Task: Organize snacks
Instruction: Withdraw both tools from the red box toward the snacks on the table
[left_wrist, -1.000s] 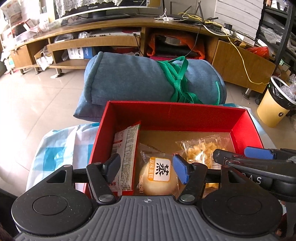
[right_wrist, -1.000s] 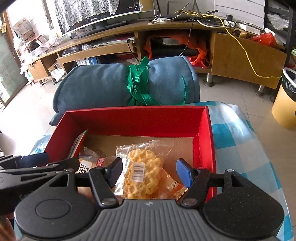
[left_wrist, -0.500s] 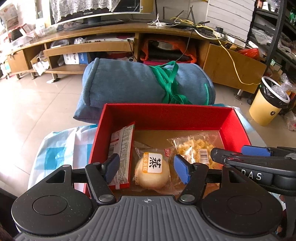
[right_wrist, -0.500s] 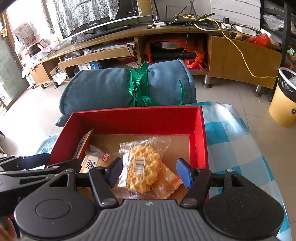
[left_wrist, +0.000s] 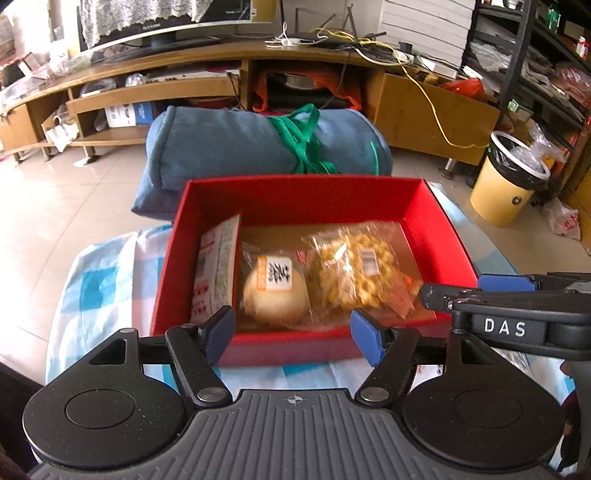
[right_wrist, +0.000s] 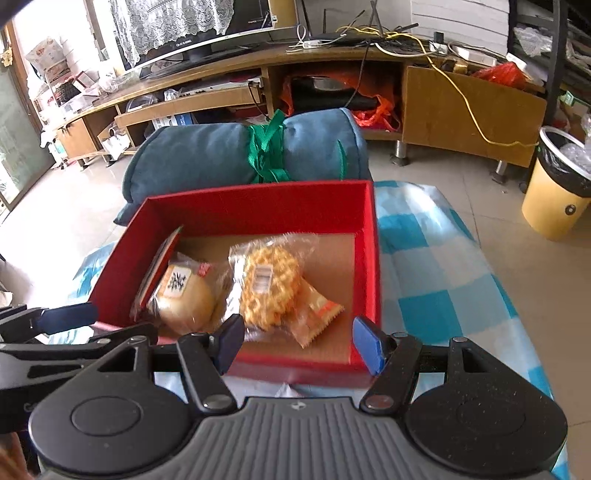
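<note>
Both grippers have backed off from the red box (left_wrist: 258, 201), left gripper (left_wrist: 293, 339) having just opened wider, right gripper (right_wrist: 301, 345) also open, both empty; I would take the soft, squashable bun (left_wrist: 275, 295) at 12 o'clock gently by its wrapper edge.

The left black two-finger claw with blue pads (left_wrist: 293, 334) points steeply downward, its jaws apart and having just been opening, nothing between them. The right black two-finger claw with blue pads (right_wrist: 298, 341) sits just beside it at the same downward tilt, jaws parted and empty, its fingers (left_wrist: 506, 283) crossing the left view's right edge.
</note>
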